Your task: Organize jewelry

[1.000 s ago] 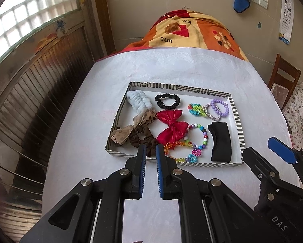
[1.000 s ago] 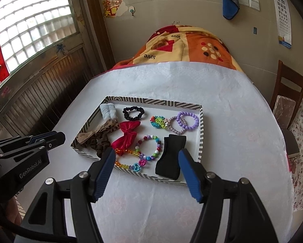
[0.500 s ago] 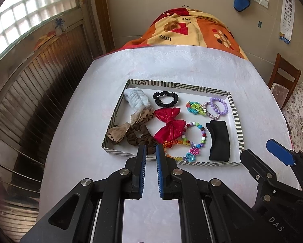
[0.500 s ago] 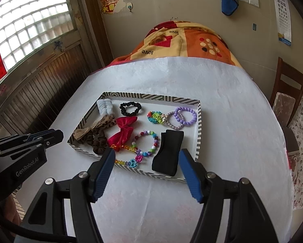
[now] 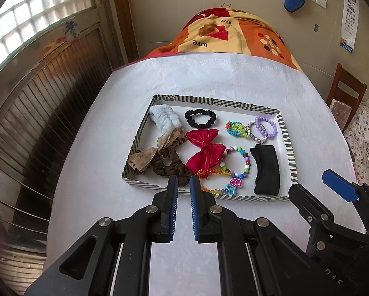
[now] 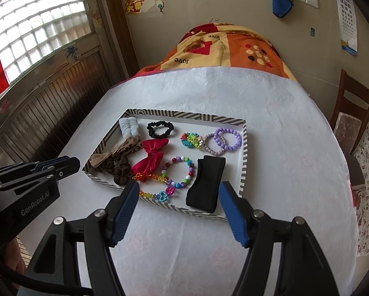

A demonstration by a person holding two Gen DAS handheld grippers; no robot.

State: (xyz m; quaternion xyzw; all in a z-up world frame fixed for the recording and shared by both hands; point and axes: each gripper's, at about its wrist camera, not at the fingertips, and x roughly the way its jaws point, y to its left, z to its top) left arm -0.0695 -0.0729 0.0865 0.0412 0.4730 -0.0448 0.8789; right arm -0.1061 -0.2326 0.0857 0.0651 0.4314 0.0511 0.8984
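Striped tray (image 5: 286,145) of hair and wrist ornaments on a counter (image 5: 209,83) covered with white cloth.

Left column of the tray: a pale blue scrunchie (image 5: 163,118) at the far corner, then a leopard-print bow (image 5: 157,148) lying against a brown scrunchie (image 5: 169,165) at the near edge.

Centre: a black scrunchie (image 5: 200,118) at the far side; nearer, a red bow (image 5: 204,150); nearest, a multicoloured bead bracelet (image 5: 243,162) overlapping an amber bead strand with heart charms (image 5: 232,185).

Right: a green-and-blue bead band (image 5: 236,128) touching a crystal ring and a purple bead bracelet (image 5: 267,128), which overlap; below them a black headband (image 5: 267,170) lying lengthwise toward the near rim.

Left hand-held gripper (image 5: 183,185): fingers drawn together, nothing between them, tips over the near rim by the brown scrunchie.

Right hand-held gripper (image 6: 178,192): fingers spread wide apart, empty, poised over the near edge and framing the headband's near end and the charm strand, touching neither.

A wooden chair (image 6: 352,113) stands at the right; a patterned orange quilt (image 6: 221,46) lies beyond the counter's far end.
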